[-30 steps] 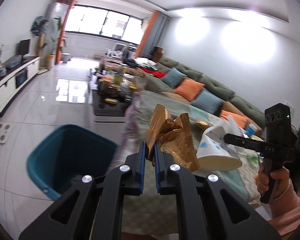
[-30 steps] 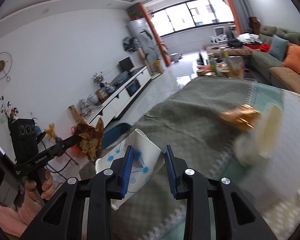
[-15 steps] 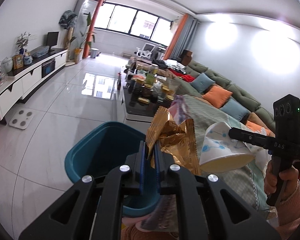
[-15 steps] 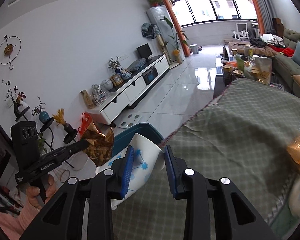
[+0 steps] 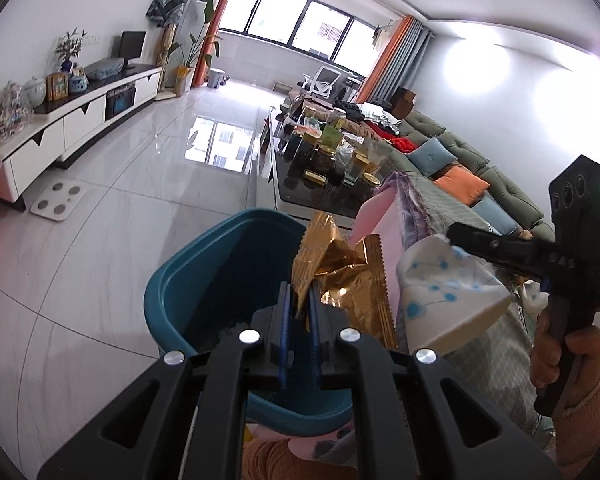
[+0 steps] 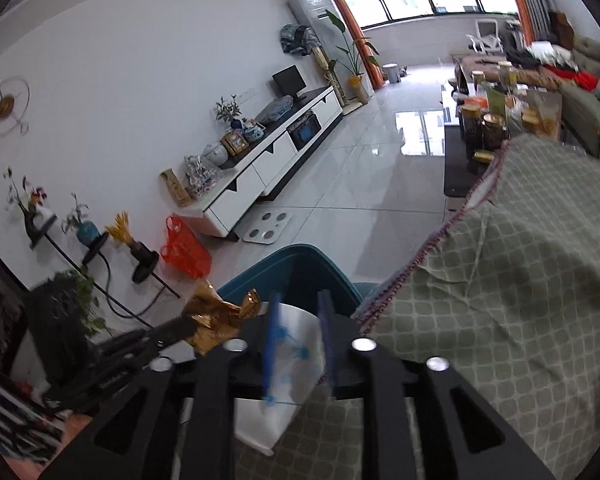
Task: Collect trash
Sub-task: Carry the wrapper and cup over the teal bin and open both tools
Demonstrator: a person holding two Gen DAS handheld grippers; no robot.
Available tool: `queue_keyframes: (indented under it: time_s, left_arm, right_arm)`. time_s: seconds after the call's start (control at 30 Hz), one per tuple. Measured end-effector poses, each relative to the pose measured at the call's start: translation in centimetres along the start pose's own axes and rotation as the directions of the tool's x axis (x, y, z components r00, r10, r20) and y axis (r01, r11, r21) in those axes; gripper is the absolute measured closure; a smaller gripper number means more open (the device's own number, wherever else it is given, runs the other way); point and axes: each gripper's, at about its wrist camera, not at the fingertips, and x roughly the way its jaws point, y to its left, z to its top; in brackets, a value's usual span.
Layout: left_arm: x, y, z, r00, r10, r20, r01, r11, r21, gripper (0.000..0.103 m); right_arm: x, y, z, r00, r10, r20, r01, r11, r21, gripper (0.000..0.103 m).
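Observation:
My left gripper (image 5: 299, 294) is shut on a crumpled gold foil wrapper (image 5: 346, 280) and holds it over the teal trash bin (image 5: 204, 280) on the floor. My right gripper (image 6: 300, 308) is shut on a white paper cup with blue dots (image 6: 294, 356), squashed between the pads, just short of the bin's rim (image 6: 296, 250). In the left wrist view the right gripper (image 5: 456, 236) holds the cup (image 5: 448, 304) to the right of the wrapper. In the right wrist view the wrapper (image 6: 216, 320) hangs at the lower left.
A table with a green checked cloth (image 6: 520, 280) stands right of the bin. Beyond it a dark coffee table (image 5: 324, 176) carries several jars. A white TV cabinet (image 5: 80, 120), a floor scale (image 5: 60, 202) and an orange bag (image 6: 184, 248) lie to the left. A sofa (image 5: 460, 168) runs along the right wall.
Both grippers have swung left from over the table toward the teal bin, carrying the wrapper and the cup. The bin now sits directly under the left gripper.

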Motion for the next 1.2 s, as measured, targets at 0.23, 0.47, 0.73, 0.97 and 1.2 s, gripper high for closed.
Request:
queue_keyframes:
  time_s: [0.23,0.47,0.73,0.97,1.2]
  left_arm:
    - [-0.3,-0.5,-0.1,1.000,-0.014,0.002,0.014,1.000,0.024,0.093]
    - [-0.4,-0.2,0.1,1.000,-0.015,0.008,0.015,1.000,0.027,0.093]
    - [-0.6,-0.2,0.5,1.000,0.009,0.022,-0.010,0.999,0.034,0.093]
    - [0.4,0.7,1.1,0.994,0.106,0.013,-0.106,0.994,0.029,0.093]
    - [2.1,1.3,0.8,0.988,0.150,-0.038,-0.149,0.988,0.032,0.093]
  right_arm:
    - [-1.0,-1.0,-1.4,0.992,0.085,-0.095,-0.082,0.996,0.041,0.046]
    - [0.5,-1.1,-2.4,0.979,0.131,-0.157,-0.122,0.990,0.067,0.081]
    - [1.6,0.6,-0.4,0.984,0.131,-0.123,-0.129,0.991,0.025,0.084]
    - [4.4,0.6,0.7,0.986,0.109,-0.125,-0.104,0.994,0.045,0.084]
    - [7.4,0.2,1.3,0.985,0.046,-0.165,-0.039,0.998,0.047,0.085]
